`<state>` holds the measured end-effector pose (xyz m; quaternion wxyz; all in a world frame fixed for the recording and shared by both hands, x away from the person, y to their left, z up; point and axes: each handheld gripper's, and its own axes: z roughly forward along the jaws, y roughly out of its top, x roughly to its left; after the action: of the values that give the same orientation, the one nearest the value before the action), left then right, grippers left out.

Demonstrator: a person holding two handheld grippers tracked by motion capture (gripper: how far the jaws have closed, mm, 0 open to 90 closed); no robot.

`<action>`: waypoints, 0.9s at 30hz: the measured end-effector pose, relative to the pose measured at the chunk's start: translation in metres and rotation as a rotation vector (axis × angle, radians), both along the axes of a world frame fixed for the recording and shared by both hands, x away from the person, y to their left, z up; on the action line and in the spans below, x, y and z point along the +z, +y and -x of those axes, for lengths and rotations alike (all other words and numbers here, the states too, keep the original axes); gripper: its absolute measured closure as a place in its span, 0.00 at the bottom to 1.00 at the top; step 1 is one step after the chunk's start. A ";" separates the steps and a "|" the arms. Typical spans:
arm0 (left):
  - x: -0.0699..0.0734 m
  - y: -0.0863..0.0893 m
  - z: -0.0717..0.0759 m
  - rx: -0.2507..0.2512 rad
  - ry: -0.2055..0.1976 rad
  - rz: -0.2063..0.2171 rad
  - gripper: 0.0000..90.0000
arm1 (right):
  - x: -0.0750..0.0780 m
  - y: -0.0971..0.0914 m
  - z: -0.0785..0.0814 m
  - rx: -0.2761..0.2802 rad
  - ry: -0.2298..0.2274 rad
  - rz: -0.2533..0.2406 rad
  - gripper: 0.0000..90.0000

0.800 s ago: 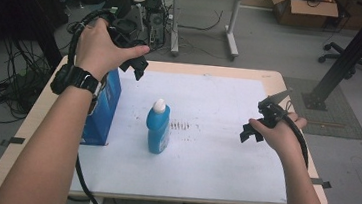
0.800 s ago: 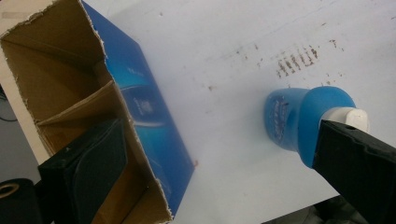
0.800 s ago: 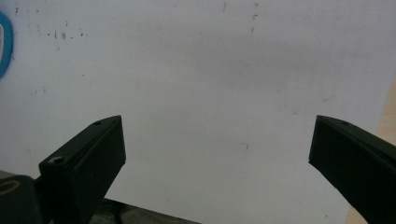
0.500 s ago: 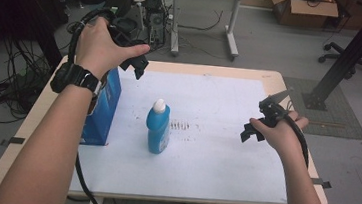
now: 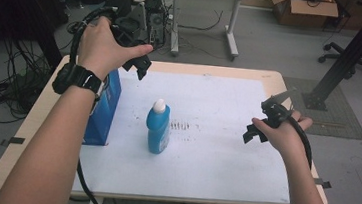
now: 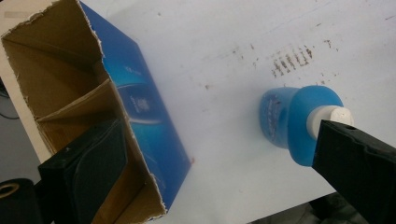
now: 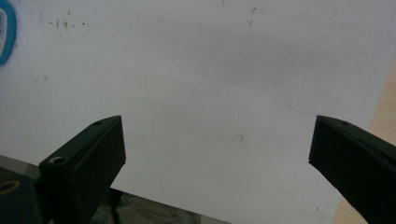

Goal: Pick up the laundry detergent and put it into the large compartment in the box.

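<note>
Right tongs [image 5: 257,125]: held low over the counter's right side in the person's right hand [image 5: 281,134]; in the right gripper view the two black jaws stand wide apart with bare white sheet between them, nothing held.
Blue bottle [image 5: 158,127]: stands upright on the white sheet, left of the middle, white cap on top; nothing touches it. In the left gripper view it is seen from above, its cap partly behind one jaw.
Blue box [image 5: 104,107]: stands upright just left of the bottle, close to it but apart, at the left edge of the sheet. The left gripper view shows its top torn open, plain cardboard inside, with a card divider splitting it into compartments.
Smudges [image 5: 180,126]: a row of short dark marks on the sheet just right of the bottle.
White sheet [image 5: 212,170]: covers most of the counter top; a wooden rim shows round it.
Counter [image 5: 272,76]: pale wood, rounded corners.
Left tongs [image 5: 141,66]: raised above the box's far end in the person's left hand [image 5: 105,47], a black watch on that wrist; they point down toward the box and the bottle. Jaws apart, empty, one over the box's open top and one over the bottle's cap as its own camera sees them.
Floor beyond: grey, with cables, a second desk's legs and a cardboard carton [image 5: 306,4].
</note>
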<state>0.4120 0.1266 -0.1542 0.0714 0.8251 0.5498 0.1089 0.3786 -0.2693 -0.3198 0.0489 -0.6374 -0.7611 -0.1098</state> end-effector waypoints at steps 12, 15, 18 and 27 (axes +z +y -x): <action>-0.005 -0.025 0.007 0.003 0.001 0.008 0.04 | -0.001 -0.003 0.004 0.006 -0.006 -0.006 0.04; -0.009 -0.033 0.009 0.011 0.003 0.009 0.04 | -0.002 -0.004 0.006 0.007 -0.003 -0.008 0.04; -0.013 -0.042 0.011 0.014 0.006 0.007 0.04 | -0.003 -0.005 0.007 0.007 -0.007 -0.008 0.04; -0.029 -0.062 0.017 0.019 0.023 -0.004 0.04 | -0.006 -0.007 0.010 0.007 -0.002 -0.015 0.04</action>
<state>0.3950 0.0645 -0.1828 0.0624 0.8213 0.5580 0.1013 0.3689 -0.2766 -0.3263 0.0535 -0.6344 -0.7624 -0.1161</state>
